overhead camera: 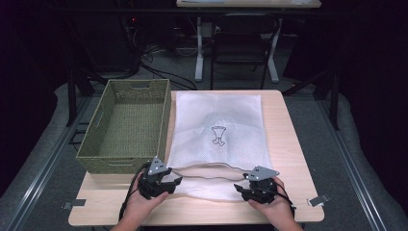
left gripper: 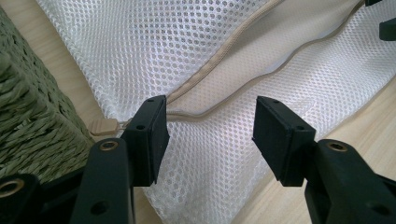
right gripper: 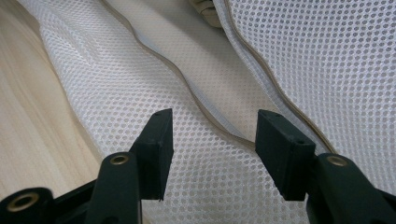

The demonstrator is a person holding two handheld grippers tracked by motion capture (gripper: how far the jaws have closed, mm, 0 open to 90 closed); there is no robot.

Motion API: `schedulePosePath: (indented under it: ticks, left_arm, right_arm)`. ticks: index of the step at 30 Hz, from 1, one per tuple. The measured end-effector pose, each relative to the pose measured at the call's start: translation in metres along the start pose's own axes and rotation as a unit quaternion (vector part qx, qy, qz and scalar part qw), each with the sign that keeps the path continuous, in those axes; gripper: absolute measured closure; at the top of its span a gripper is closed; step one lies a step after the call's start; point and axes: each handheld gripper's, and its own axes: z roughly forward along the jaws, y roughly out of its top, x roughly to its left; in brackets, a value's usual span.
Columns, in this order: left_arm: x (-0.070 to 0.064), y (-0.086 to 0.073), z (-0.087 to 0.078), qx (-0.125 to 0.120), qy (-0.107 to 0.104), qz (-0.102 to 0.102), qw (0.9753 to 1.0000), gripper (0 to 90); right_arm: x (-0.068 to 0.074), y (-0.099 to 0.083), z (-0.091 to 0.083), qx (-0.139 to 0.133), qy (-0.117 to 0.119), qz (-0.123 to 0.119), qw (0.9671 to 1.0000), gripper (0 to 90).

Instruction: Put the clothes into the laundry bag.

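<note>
A white mesh laundry bag (overhead camera: 218, 130) with a small dark print lies flat on the wooden table, its zipped mouth gaping along the near edge. My left gripper (overhead camera: 169, 185) stands open at the bag's near left corner; in the left gripper view the tan zipper seam (left gripper: 224, 100) runs between the spread jaws of the gripper (left gripper: 209, 133), and the zipper pull (left gripper: 103, 126) lies by the left jaw. My right gripper (overhead camera: 242, 188) is open at the near right corner, its jaws (right gripper: 212, 144) hovering over mesh (right gripper: 116, 79) and the zipper edge (right gripper: 205, 112).
An empty green woven basket (overhead camera: 126, 126) sits at the table's left, touching the bag's left side; its wall (left gripper: 32, 121) is close beside my left gripper. Bare table (overhead camera: 288, 144) runs along the right. A chair (overhead camera: 240, 43) and desk legs stand beyond the far edge.
</note>
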Motion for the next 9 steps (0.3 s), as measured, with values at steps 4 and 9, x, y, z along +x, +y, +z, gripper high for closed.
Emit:
schedulePosePath:
  ticks: [4, 9]
  left_arm:
    - [0.0007, 0.0001, 0.0002, 0.002, -0.005, 0.002, 1.0, 45.2]
    - [0.0007, 0.0007, 0.0018, 0.001, -0.004, 0.002, 1.0, 45.2]
  right_arm:
    - [-0.0007, -0.0005, -0.0003, 0.001, -0.001, 0.003, 1.0, 46.7]
    - [-0.0012, -0.0011, -0.0007, 0.0, -0.004, 0.006, 1.0, 46.2]
